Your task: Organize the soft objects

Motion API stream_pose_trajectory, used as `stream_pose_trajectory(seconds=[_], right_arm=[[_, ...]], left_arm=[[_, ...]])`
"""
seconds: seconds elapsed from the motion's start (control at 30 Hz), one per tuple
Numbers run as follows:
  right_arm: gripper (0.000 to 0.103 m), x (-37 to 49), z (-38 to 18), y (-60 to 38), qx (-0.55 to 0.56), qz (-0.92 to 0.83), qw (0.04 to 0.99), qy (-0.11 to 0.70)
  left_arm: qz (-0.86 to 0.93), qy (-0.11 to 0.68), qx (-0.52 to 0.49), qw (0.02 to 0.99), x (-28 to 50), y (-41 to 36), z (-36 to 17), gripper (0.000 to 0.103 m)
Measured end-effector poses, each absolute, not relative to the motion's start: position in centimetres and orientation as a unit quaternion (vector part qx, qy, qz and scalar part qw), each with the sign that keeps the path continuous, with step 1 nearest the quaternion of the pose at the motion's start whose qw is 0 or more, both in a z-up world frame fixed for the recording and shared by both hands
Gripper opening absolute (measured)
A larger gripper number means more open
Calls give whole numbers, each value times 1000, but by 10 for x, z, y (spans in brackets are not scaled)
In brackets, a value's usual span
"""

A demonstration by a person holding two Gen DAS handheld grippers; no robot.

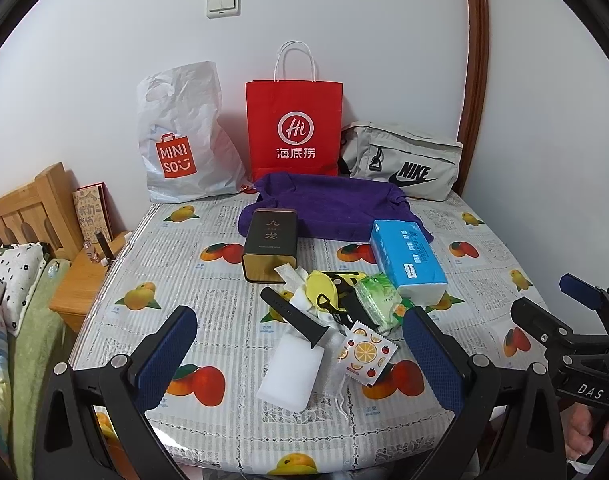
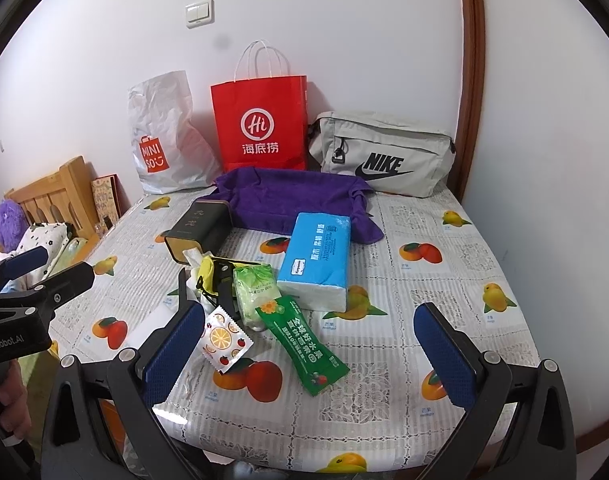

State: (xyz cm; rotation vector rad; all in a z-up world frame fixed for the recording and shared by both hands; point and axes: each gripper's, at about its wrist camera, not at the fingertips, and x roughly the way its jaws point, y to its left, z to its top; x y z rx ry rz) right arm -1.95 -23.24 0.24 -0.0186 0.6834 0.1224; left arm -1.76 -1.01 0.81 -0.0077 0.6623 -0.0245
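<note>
Claws: left claw (image 1: pixel 300 356) and right claw (image 2: pixel 310 350) both spread wide, empty, above the near edge.
Soft objects: jumbled mid-surface (image 2: pixel 444 280), before the purple towel (image 2: pixel 288 196).
Advice: pick the uppermost green sachet (image 2: pixel 304 344) first, pinching its free end.

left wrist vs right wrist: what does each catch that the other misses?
Only left wrist: the white sponge block in full and the black strap lying across it.

Only right wrist: the long green sachet in full and a purple plush by the headboard.

Both: blue tissue pack, purple towel, red paper bag, and the open left hand-held gripper and right hand-held gripper.
</note>
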Motion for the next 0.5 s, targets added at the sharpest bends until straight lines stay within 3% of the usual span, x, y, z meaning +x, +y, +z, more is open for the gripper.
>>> stream_pose_trajectory(seconds=[0.5], right_arm=[[103,-14,-3,-231,-8,61,938,340]], left_arm=[[-27,340,-10,940,-8,4,-4,103]])
